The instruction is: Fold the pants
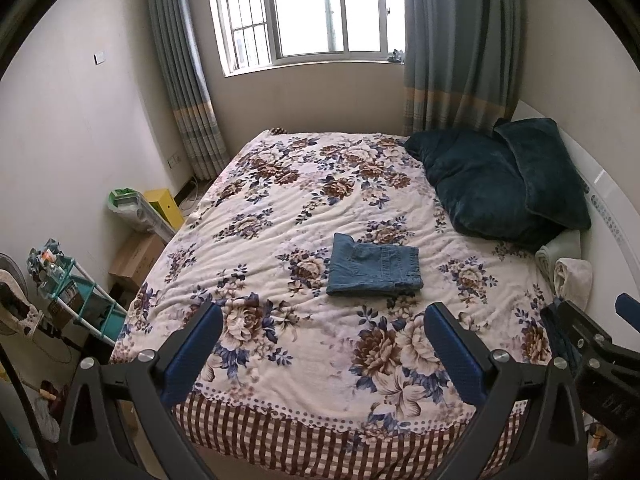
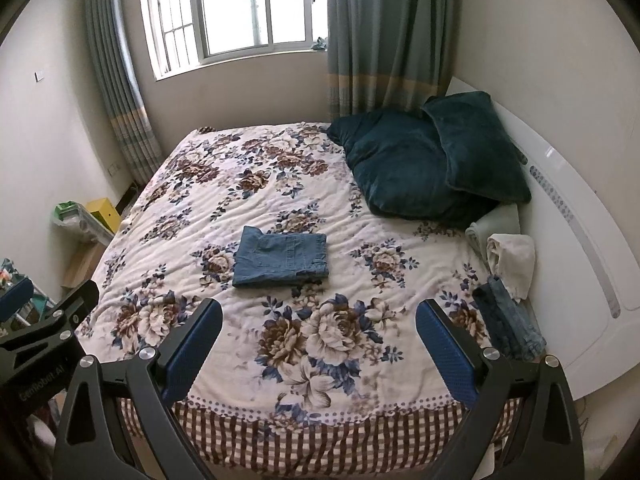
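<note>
Blue denim pants lie folded into a neat rectangle in the middle of the floral bedspread; they also show in the right wrist view. My left gripper is open and empty, held above the bed's near edge, well short of the pants. My right gripper is open and empty too, beside the left one over the near edge. Part of the right gripper's body shows at the right of the left wrist view.
Two dark teal pillows lean against the white headboard. Rolled towels and another denim garment lie along the bed's right side. Boxes and a teal rack stand left of the bed.
</note>
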The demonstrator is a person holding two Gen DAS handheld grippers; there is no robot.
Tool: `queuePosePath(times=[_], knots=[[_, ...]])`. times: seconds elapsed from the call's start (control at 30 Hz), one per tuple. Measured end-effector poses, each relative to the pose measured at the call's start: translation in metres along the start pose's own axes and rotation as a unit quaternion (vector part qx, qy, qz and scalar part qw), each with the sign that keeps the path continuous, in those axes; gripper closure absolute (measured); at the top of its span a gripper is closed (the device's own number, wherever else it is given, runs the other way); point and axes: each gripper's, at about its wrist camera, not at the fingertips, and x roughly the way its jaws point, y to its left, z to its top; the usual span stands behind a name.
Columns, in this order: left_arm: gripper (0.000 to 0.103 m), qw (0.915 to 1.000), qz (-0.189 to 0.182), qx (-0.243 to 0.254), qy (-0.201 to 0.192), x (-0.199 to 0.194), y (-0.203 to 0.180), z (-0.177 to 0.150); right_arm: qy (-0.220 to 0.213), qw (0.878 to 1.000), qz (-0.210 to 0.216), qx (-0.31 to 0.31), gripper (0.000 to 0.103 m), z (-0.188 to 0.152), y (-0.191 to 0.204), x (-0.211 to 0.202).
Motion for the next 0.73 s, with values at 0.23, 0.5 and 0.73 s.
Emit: queuePosePath(times=[0.23,0.5,0.73], knots=[[0.0,1.0,-0.001,0.002,0.002,-0.0001,0.0001,-0.0006,-0.002,1.0,-0.001,-0.002,0.004,-0.0011,-0.004,-0.0007],[0.0,1.0,0.003,0.003,0.002,-0.0061,-0.0043,-0.004,-0.001,1.0,-0.002,-0.001,0.004,-0.0021,-0.0071,-0.0019],[0.0,1.0,0.0,0.002,0.004,-0.007,-0.0047,-0.0055,-0.002,1.0,-0.003,-0.003,0.004,-0.0033,-0.0084,-0.003]])
